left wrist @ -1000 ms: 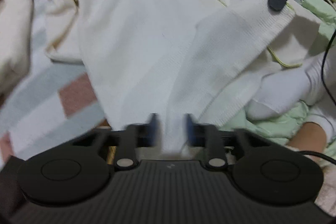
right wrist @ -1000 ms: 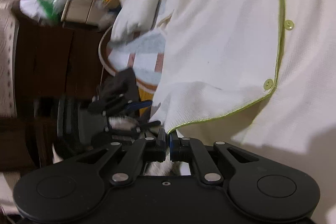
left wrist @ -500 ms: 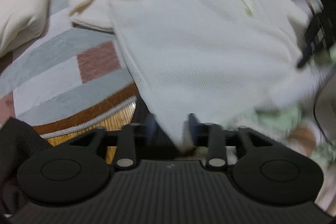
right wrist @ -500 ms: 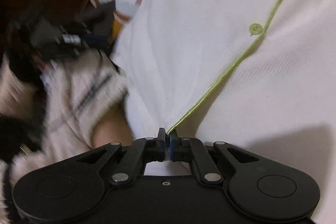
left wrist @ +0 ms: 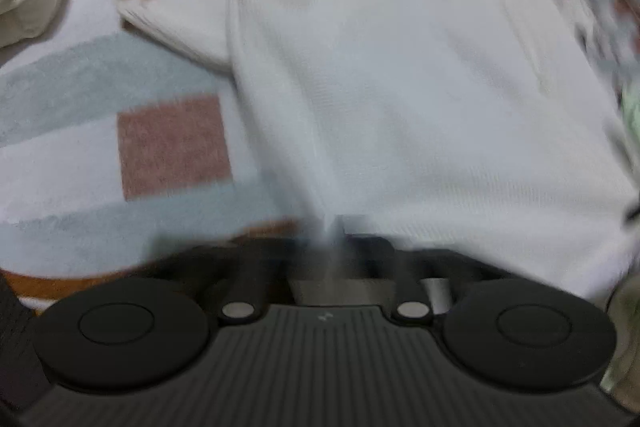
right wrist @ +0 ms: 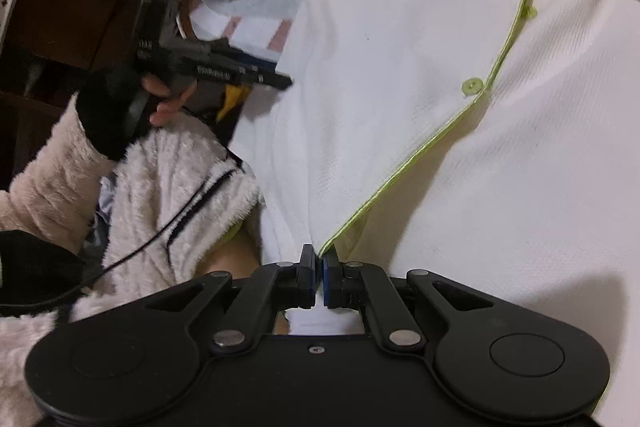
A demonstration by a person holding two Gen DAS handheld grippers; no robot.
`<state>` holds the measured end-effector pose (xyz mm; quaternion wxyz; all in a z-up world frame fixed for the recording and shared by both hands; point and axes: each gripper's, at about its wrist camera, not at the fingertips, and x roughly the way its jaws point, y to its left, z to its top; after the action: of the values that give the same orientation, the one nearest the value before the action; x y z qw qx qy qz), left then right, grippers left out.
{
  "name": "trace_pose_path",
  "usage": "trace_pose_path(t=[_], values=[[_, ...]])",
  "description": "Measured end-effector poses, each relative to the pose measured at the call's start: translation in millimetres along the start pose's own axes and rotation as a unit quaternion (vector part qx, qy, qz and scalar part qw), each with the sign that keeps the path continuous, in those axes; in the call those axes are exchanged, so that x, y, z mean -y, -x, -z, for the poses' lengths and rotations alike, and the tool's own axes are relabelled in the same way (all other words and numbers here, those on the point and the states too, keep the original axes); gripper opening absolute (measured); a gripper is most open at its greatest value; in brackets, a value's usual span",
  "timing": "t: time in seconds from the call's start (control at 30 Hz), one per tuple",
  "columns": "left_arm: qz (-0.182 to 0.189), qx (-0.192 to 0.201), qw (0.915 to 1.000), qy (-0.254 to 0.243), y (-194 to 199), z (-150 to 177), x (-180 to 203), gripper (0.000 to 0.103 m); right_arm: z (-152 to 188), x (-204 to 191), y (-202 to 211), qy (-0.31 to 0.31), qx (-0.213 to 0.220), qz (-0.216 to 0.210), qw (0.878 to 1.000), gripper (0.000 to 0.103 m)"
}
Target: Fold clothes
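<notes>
Both the left gripper point(left wrist: 334, 247) and right gripper point(right wrist: 319, 277) pinch the white shirt's point(right wrist: 460, 155) near hem; its length runs away from the jaws.

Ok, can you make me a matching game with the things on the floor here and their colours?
Things:
1. shirt
2. buttons
3. rug square
4. right gripper

Colours:
A. black
B. light green
C. dusty pink
D. white

Pairs: 1-D, 2-B, 3-C, 4-A
</notes>
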<state>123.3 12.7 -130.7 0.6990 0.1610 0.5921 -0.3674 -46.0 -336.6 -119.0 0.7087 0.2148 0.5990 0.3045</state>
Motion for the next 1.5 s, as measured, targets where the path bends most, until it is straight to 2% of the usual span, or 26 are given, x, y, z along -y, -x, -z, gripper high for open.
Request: trace_pose_path(t=[0.07,0.17,0.23,0.33,0.4,0.47,0.5,0.53,0.57,0.63,0.77,0.83,0.93,1.0,1.1,1.17,1.23,1.27,1.33,1.37,1.43,1.5], values=[[-0.019,-0.009,0.9990,-0.039,6,2,15,0.002,-4,1,2,0.002,-0.011,0.018,1.000,0.006],[-0.042,-0.002,0.9969,-0.066,23,7,25,0.002,-10,-6,3,0.006,-0.015,0.011,1.000,0.006],[-0.042,-0.004,0.9973,-0.061,25,11,21,0.002,-8,-10,1,0.017,-0.025,0.013,0.999,0.006],[-0.034,-0.009,0.9985,-0.042,22,17,12,0.003,0,-1,-18,-0.001,-0.046,0.019,0.999,0.006],[-0.054,-0.008,0.9978,-0.038,22,18,11,0.005,4,8,-27,-0.012,-0.050,0.033,0.998,0.006],[-0.084,0.001,0.9957,-0.039,27,18,13,0.014,4,8,-23,-0.015,-0.050,0.038,0.998,0.014],[-0.098,0.022,0.9942,-0.037,38,20,15,0.018,3,4,-19,-0.004,-0.050,0.052,0.997,0.020],[-0.107,0.047,0.9926,-0.031,49,22,14,0.028,2,-1,-16,0.010,-0.048,0.069,0.996,0.043],[-0.109,0.073,0.9911,-0.020,61,22,12,0.039,-1,-5,-11,0.021,-0.045,0.086,0.995,0.049],[-0.103,0.128,0.9863,0.016,81,19,4,0.044,-10,-11,2,0.042,-0.039,0.119,0.991,0.049],[-0.135,0.199,0.9659,0.094,93,-14,-25,0.044,-56,-25,37,0.063,0.043,0.178,0.981,0.049],[-0.160,0.212,0.9571,0.114,89,-39,-44,0.044,-95,-41,48,0.088,0.076,0.215,0.970,0.049],[-0.199,0.217,0.9466,0.130,68,-76,-73,0.044,-162,-73,54,0.140,0.095,0.255,0.952,0.049],[-0.191,0.235,0.9399,0.158,53,-86,-89,0.044,-204,-90,46,0.169,0.098,0.265,0.944,0.049],[-0.156,0.267,0.9227,0.230,30,-74,-105,0.044,-254,-100,15,0.189,0.101,0.276,0.937,0.050],[-0.162,0.251,0.9278,0.224,14,-66,-105,0.044,-277,-94,-8,0.207,0.121,0.270,0.933,0.050],[-0.183,0.239,0.9345,0.190,6,-62,-98,0.045,-283,-86,-29,0.223,0.157,0.258,0.927,0.050],[-0.186,0.237,0.9366,0.179,3,-61,-96,0.049,-282,-82,-38,0.227,0.175,0.254,0.924,0.050],[-0.168,0.231,0.9398,0.187,-4,-62,-97,0.055,-279,-72,-54,0.235,0.210,0.237,0.919,0.050],[-0.159,0.229,0.9409,0.193,-7,-64,-98,0.055,-279,-65,-59,0.229,0.220,0.228,0.920,0.050],[-0.180,0.236,0.9370,0.184,-13,-71,-93,0.055,-281,-51,-67,0.200,0.233,0.213,0.927,0.050],[-0.214,0.251,0.9287,0.170,-17,-76,-88,0.055,-286,-36,-72,0.150,0.239,0.192,0.940,0.050]])
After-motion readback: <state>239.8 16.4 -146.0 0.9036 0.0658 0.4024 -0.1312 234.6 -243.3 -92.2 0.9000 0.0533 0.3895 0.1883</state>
